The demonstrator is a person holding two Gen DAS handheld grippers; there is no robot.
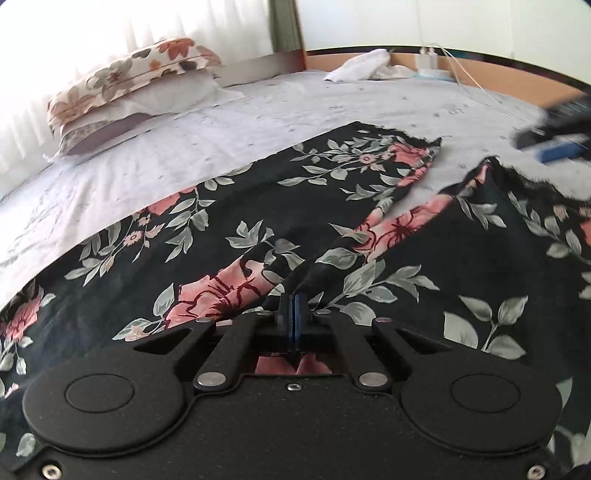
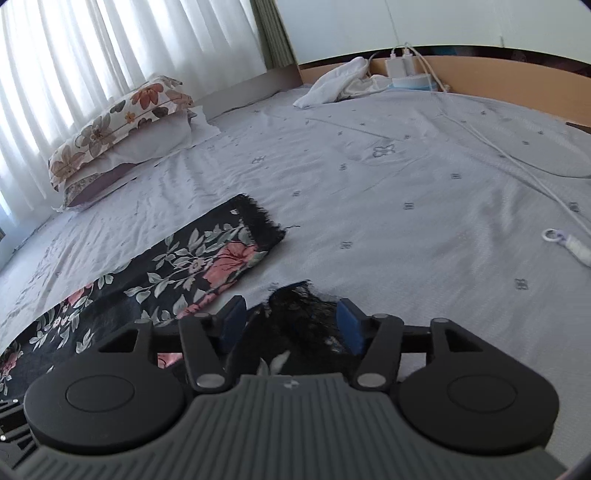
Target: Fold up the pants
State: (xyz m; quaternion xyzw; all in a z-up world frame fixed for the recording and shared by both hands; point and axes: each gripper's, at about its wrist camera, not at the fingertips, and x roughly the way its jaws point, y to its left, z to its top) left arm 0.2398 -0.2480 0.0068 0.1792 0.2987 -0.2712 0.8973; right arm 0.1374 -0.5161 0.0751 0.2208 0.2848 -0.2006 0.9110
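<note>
a wide bed point(image 2: 388, 177) fills the room, covered by a pale lilac sheet point(image 1: 258, 110) dotted with small grey embroidered motifs and lightly creased. along its far left edge lie two stacked pillows point(image 2: 122, 136), the top one cream with orange and brown flowers. behind them hang white sheer curtains point(image 2: 110, 48), lit bright by daylight, with a strip of green drape point(image 2: 271, 33) beside them. the wall point(image 2: 443, 22) beyond is plain white. a light wooden headboard point(image 2: 498, 75) runs along the far side, with crumpled white cloth point(image 2: 332, 83), white chargers point(image 2: 400, 62) and a trailing white cable point(image 2: 517, 162) near it.
</note>
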